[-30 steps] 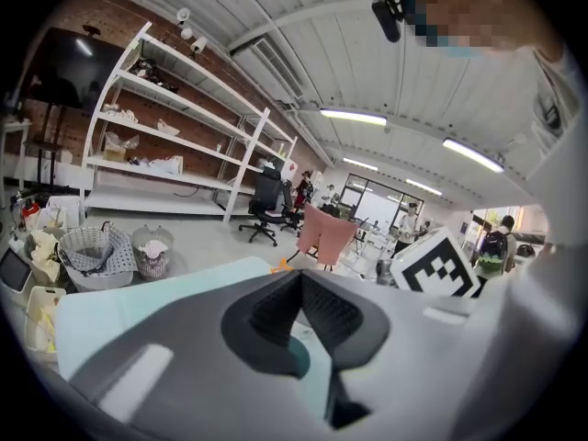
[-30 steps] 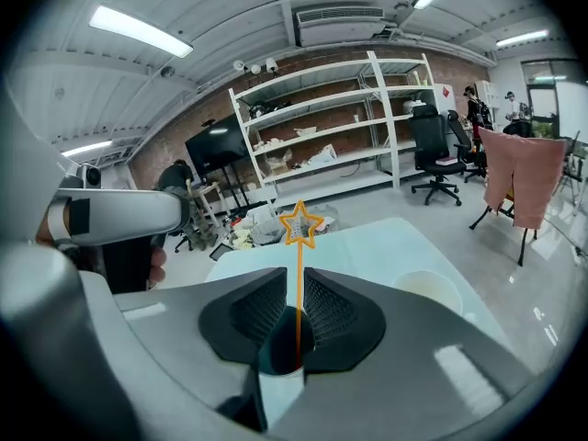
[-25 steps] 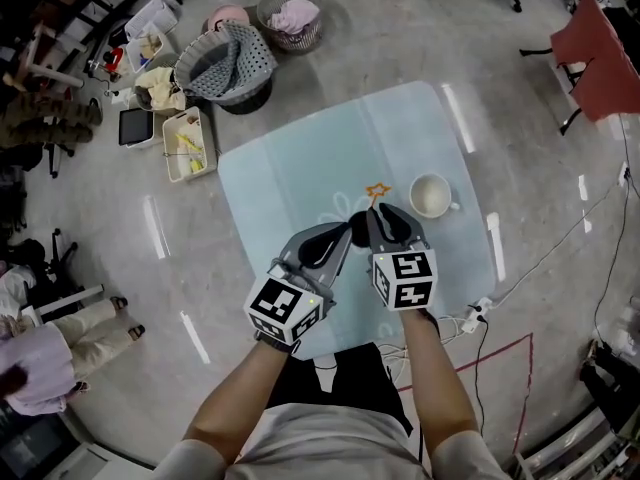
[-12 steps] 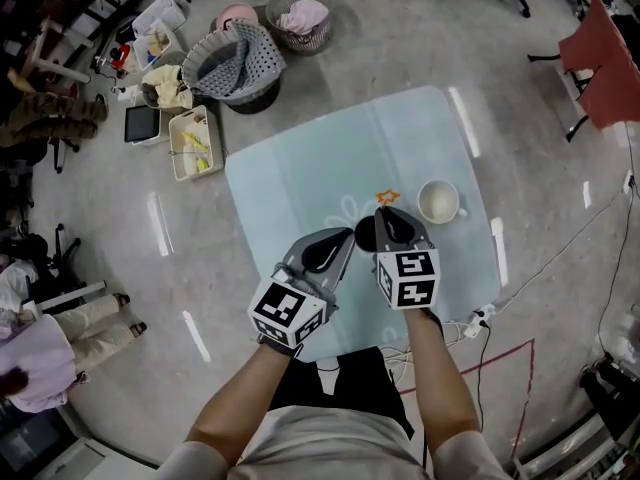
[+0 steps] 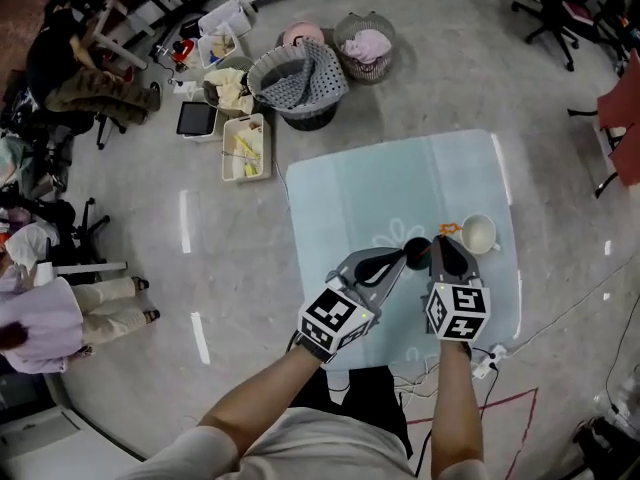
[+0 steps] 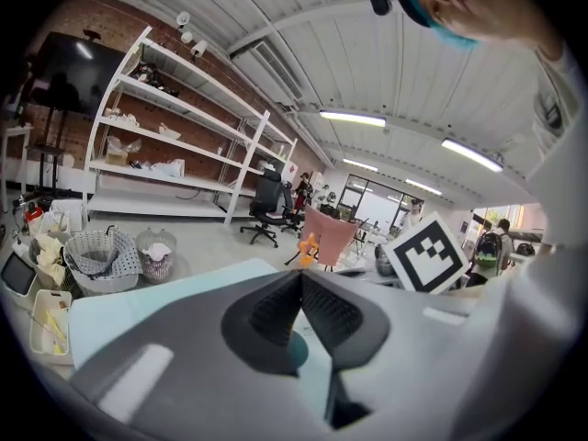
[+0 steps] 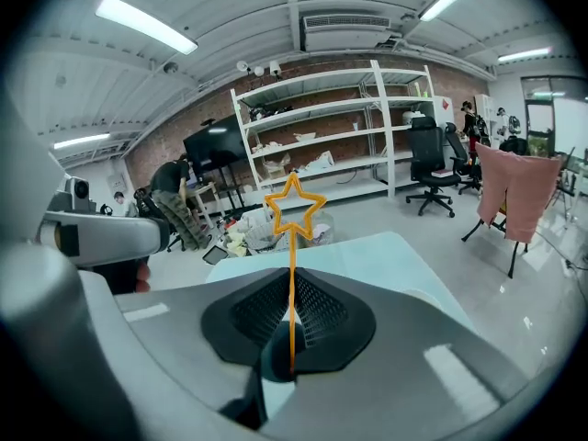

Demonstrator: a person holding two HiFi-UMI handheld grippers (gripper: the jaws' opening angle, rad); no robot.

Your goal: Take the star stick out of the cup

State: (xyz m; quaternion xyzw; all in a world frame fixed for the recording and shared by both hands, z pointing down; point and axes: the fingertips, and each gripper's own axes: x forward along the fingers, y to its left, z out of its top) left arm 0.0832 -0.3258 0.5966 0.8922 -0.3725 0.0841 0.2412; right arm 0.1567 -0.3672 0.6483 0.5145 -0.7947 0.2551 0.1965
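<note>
Star stick [image 7: 293,255] pinched between right gripper [image 7: 292,281] jaws, just beside cup [image 5: 481,235]; left gripper [image 6: 300,281] jaws together, empty.

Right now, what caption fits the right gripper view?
Right gripper, shut, pinches a thin orange star-topped stick upright.

Glossy grey floor [image 5: 240,298], brick back wall [image 7: 340,65], white open shelving [image 7: 340,108], ceiling strip lights [image 7: 142,18], black office chair [image 7: 427,163].

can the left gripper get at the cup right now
Probably not directly. The right gripper, shut on the star stick, sits between the left gripper and the cup, so it would have to reach round.
</note>
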